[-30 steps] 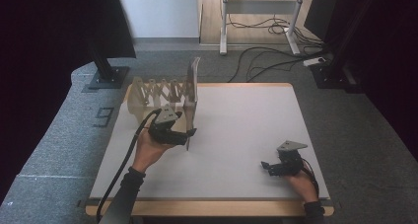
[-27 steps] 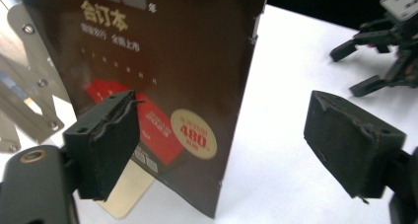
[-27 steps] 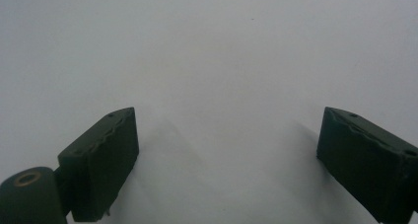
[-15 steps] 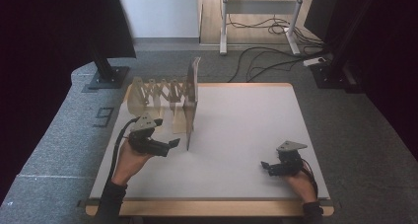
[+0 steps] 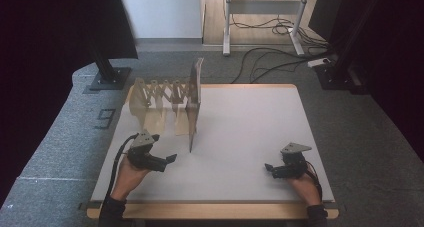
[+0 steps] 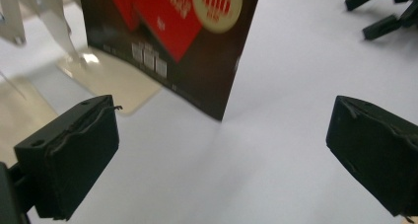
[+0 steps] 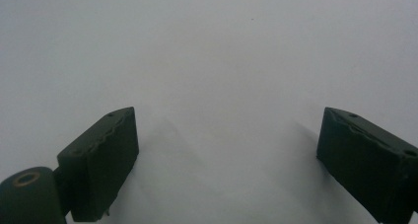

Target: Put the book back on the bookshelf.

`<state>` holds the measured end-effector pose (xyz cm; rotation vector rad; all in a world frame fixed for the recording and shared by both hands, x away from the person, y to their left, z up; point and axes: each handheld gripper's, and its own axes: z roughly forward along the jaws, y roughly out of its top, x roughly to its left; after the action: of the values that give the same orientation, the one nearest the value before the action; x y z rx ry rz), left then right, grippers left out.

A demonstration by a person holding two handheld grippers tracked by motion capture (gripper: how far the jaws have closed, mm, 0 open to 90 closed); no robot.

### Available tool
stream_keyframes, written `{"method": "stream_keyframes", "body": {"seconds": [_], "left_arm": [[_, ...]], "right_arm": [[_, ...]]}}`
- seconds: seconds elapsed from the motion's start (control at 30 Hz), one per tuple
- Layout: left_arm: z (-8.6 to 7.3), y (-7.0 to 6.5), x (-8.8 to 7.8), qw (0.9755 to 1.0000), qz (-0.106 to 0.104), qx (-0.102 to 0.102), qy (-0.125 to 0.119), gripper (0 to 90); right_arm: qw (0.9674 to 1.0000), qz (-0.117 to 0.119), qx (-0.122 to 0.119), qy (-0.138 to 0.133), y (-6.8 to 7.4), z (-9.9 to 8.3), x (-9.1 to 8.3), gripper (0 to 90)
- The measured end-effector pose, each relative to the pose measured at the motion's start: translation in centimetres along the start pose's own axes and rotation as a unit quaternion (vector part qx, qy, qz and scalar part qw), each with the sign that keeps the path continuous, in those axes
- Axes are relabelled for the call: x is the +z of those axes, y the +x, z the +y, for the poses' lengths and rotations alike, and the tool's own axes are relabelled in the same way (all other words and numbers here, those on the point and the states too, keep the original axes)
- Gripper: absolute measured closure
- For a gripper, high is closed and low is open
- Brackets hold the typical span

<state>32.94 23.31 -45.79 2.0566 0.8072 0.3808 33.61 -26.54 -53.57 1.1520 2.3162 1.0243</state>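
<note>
Gaping left claw [image 5: 169, 160], card [image 5: 194, 104] edge near

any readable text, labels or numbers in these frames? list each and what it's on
"9": pale mark on the grey floor left of the table.
Red and brown board standing in the wooden rack: pale lettering on the red panel, marks inside the cream circle, and small white blocks near its lower edge, all too blurred to read.
Nothing else legible.
</note>
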Motion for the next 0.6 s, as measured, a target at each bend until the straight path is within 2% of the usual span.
{"method": "stream_keyframes", "body": {"seconds": [0.17, 0.37, 0.5, 0.6], "left_arm": [[-2.5, 0.5, 1.3, 0.9997, 0.006, -0.013, 0.021, 0.0], [-4.5, 0.7, 2.8, 0.9983, 0.012, -0.022, 0.052, 0.0], [-5.5, 0.9, 3.9, 0.996, 0.014, -0.029, 0.083, 0.0], [-5.4, 0.8, 4.3, 0.9937, 0.029, -0.029, 0.105, 0.0]], "right_arm": [[1.0, 0.0, 0.0, 0.0, 0.0, 0.0, 0.0, 8.4], [1.0, 0.0, 0.0, 0.0, 0.0, 0.0, 0.0, 8.4], [1.0, -0.001, 0.001, 0.0, 0.0, 0.0, 0.0, 8.4], [1.0, -0.001, 0.0, 0.001, 0.0, 0.0, 0.0, 8.4]]}}
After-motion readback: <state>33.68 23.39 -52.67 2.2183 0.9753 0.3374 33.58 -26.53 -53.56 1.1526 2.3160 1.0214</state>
